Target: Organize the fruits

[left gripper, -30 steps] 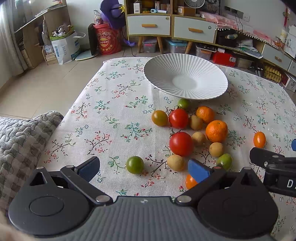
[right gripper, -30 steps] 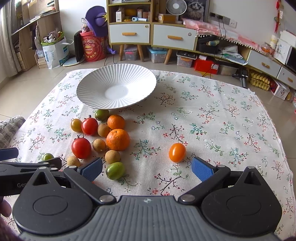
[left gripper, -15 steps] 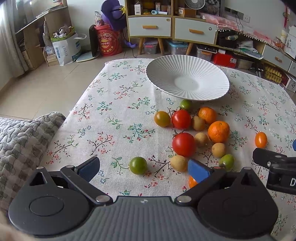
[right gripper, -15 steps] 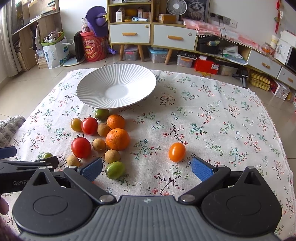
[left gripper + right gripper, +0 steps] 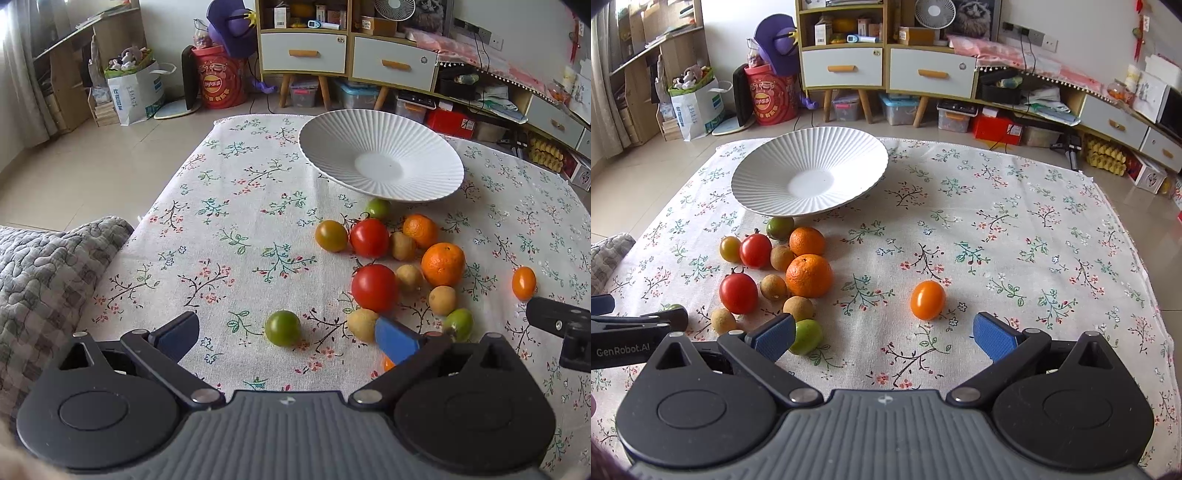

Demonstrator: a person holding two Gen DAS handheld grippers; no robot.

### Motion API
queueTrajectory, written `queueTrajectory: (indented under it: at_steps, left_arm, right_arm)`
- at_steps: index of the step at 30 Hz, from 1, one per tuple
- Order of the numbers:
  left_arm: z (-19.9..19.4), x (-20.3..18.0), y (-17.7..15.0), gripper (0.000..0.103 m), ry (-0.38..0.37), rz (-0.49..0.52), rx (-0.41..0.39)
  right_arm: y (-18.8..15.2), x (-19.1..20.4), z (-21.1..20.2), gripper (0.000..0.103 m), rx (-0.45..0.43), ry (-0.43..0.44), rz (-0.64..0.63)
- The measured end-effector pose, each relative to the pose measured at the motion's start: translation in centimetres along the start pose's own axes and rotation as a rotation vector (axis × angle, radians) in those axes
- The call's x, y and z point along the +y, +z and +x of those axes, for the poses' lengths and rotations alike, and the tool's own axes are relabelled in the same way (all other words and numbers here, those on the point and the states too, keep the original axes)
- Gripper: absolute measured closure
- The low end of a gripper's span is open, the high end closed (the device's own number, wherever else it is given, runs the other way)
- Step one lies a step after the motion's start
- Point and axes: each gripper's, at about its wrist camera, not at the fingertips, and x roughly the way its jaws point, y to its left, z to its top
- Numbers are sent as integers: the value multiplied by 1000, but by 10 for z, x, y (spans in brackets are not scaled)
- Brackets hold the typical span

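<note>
A white ribbed plate (image 5: 380,164) (image 5: 809,177) stands empty at the far side of the floral cloth. Below it lies a cluster of fruit: two red tomatoes (image 5: 373,287) (image 5: 738,292), two oranges (image 5: 442,264) (image 5: 809,275), several small brown fruits and green ones. A green tomato (image 5: 282,327) lies apart, between the fingers of my open, empty left gripper (image 5: 286,338). An orange cherry tomato (image 5: 927,300) lies apart, just ahead of my open, empty right gripper (image 5: 884,336). A green fruit (image 5: 805,336) touches the right gripper's left finger.
A quilted grey cushion (image 5: 44,273) lies at the table's left edge. Behind the table stand cabinets (image 5: 886,70), storage boxes and a red bucket (image 5: 771,99) on the floor. The right half of the cloth (image 5: 1034,236) carries no fruit.
My left gripper has moved slightly forward and left, so the fruit and plate sit further right in its view. The right gripper has barely moved.
</note>
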Motion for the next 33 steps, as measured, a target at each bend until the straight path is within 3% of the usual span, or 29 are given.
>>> queueTrajectory:
  at_steps: [9,16,23,33]
  left_arm:
    - [2,5,-3,7,-50,9,9]
    - [10,4,-20,7,-189,65,20]
    - [18,-4,-32,8,-324,67,18]
    - [25,-11,-41,33,-426,51,-16]
  right_arm:
    - [-4,-18,6,1,35,40,27]
    - [-17,-43,23,1,111,113,93]
    - [-24,-42,37,2,124,146,66]
    - [-25,-54,55,20,107,182,113]
